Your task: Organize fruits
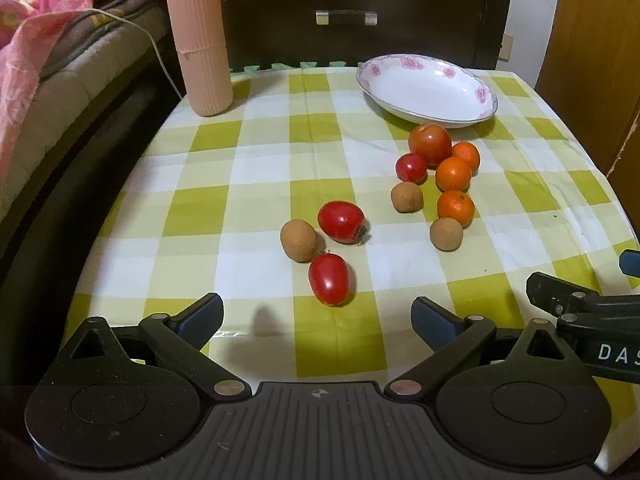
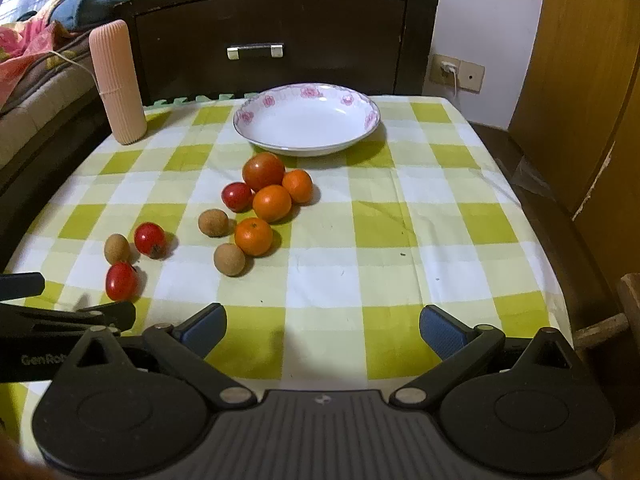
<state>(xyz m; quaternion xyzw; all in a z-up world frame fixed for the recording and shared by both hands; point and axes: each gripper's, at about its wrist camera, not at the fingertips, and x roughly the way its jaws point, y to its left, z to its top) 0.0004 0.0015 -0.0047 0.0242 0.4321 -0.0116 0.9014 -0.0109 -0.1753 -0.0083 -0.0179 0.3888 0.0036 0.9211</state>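
Note:
Fruit lies loose on a green-and-white checked tablecloth [image 1: 248, 208]. A big tomato [image 1: 430, 144], several small oranges [image 1: 453, 173] and brown longans [image 1: 406, 197] cluster near a white floral dish [image 1: 426, 88], which holds nothing. Closer in lie two small red tomatoes [image 1: 330, 279] and one longan [image 1: 299, 240]. My left gripper [image 1: 318, 320] stands open just short of the nearest tomato. My right gripper [image 2: 322, 330] is open over bare cloth, with the fruit cluster [image 2: 272, 202] ahead to its left and the dish [image 2: 306, 120] beyond.
A tall pink ribbed cylinder [image 1: 199, 40] stands at the table's back left corner. A dark wooden cabinet [image 2: 280, 40] rises behind the table, bedding [image 1: 36, 52] lies to the left, and a wooden door [image 2: 592, 80] is on the right.

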